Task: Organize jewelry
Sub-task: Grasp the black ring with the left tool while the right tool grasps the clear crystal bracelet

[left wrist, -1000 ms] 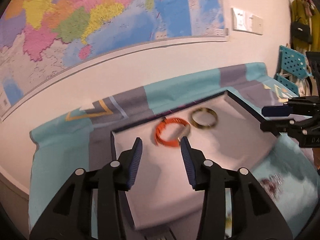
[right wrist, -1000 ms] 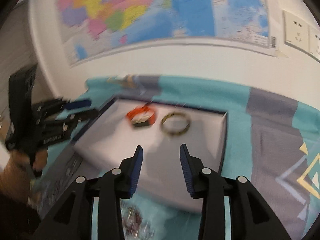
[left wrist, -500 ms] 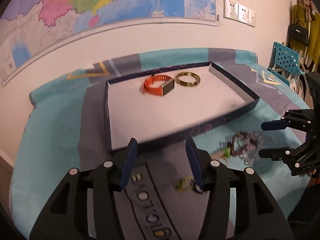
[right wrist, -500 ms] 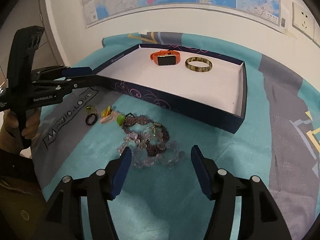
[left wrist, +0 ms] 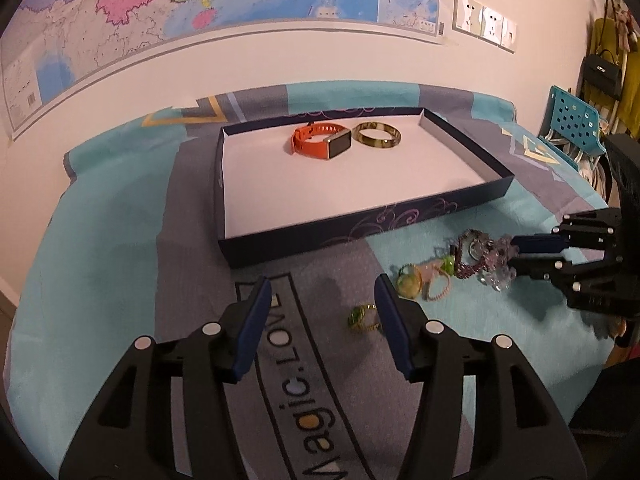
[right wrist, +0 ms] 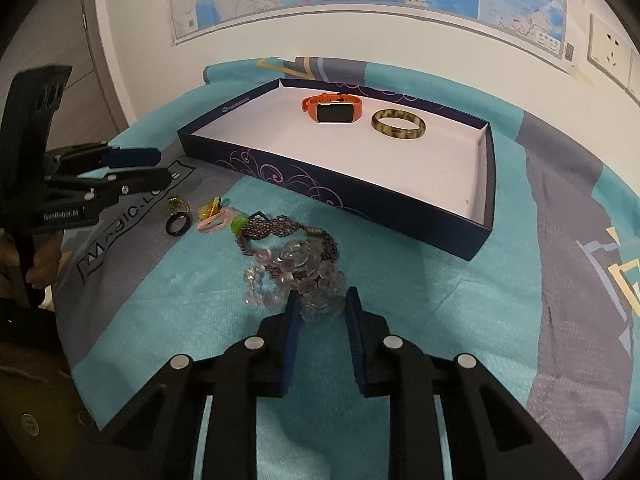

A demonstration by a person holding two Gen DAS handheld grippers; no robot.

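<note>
Tools both gape: right tool straddles bead necklace edge, left tool over bare cloth.

Warm, yellowish indoor light from above, even across both views. Strong fisheye bend: wall map curving along the top, black vignette eating all four corners. Sharp in the middle, softening toward the rims. White floor of the tray ahead of the left tongs bright but not blown out. Soft shadow on the cloth just ahead of the left tongs' right finger; another faint one below the right tongs at the view's right edge. Small glints on the clear beads just ahead of the right tongs' fingertips. Slight smear at the far right edge of the left view. No motion blur elsewhere.
</note>
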